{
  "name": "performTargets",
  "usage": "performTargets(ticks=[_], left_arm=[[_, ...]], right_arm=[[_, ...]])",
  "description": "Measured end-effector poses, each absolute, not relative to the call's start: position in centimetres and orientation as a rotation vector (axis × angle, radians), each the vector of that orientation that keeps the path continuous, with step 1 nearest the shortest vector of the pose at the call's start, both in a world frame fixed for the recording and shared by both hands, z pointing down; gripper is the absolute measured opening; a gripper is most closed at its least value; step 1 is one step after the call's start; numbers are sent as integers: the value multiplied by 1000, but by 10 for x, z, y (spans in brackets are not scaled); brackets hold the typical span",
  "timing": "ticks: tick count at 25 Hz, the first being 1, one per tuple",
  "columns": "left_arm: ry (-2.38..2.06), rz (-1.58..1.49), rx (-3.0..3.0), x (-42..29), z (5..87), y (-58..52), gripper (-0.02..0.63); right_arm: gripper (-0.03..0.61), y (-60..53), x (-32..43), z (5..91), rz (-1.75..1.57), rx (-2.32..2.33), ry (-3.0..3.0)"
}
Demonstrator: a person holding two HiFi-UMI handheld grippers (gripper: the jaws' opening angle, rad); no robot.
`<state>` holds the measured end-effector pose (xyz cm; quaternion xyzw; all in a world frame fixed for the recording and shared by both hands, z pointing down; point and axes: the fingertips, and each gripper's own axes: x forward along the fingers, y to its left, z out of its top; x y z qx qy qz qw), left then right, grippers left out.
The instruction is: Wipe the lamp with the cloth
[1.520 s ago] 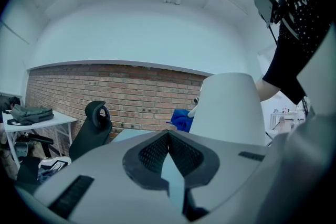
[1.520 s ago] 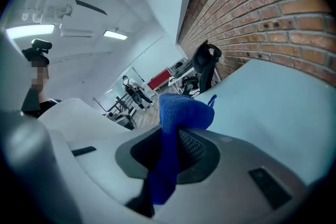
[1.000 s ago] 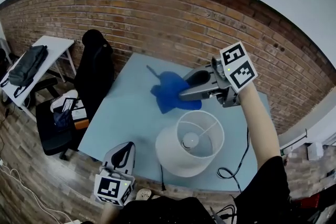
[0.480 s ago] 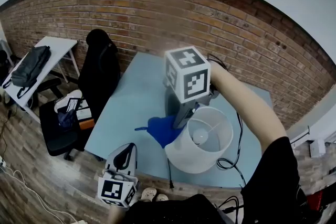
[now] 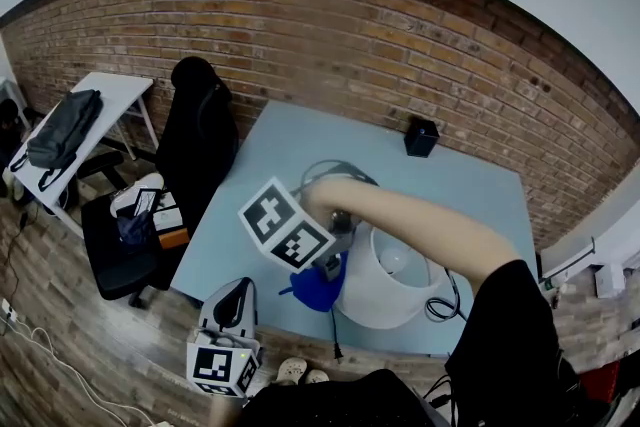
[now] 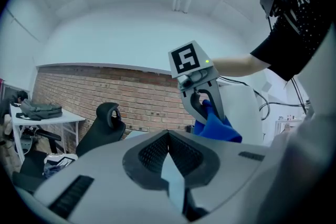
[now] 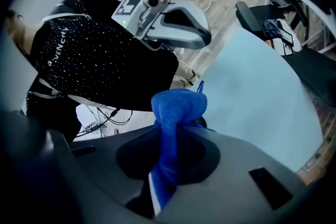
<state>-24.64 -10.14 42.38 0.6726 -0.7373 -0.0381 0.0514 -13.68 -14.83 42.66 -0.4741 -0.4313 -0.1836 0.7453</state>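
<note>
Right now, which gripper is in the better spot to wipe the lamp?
Right. The right gripper is clamped on the blue cloth, close beside the lamp shade. The left gripper is empty, jaws together, off the table edge.

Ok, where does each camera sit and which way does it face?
Head view: on the head, looking down at table, lamp; right arm, left gripper, right gripper show.
Left gripper view: on the left gripper, facing the right gripper and brick wall.
Right gripper view: on the right gripper, facing the person's torso.
Shared: blue cloth, in all three.
</note>
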Motion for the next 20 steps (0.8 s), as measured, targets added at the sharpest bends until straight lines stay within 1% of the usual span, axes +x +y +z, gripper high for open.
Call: performTargets(ticks=[4,6,10,14,20], left_arm=[[-2266,-118,1994,-264,433,-95,8],[-2276,-119,1977,-272,438,-94,9],[-2263,-135,2026,-274,434,-100,9],[-2216,-151,2145,-261,418,-120,9],[-2094,-159,2349,-231,400,-152,8]], right_arm=[[61,-129,-136,449,-543,-1037,-927],[61,-112,-143,444,-628,-1024,-1006],[61,-88,-161,392,-736,-951,-1266],[61,-85,-147,342,-714,-805,-1519],[61,-113,-117,290,-762,-300,-1912]])
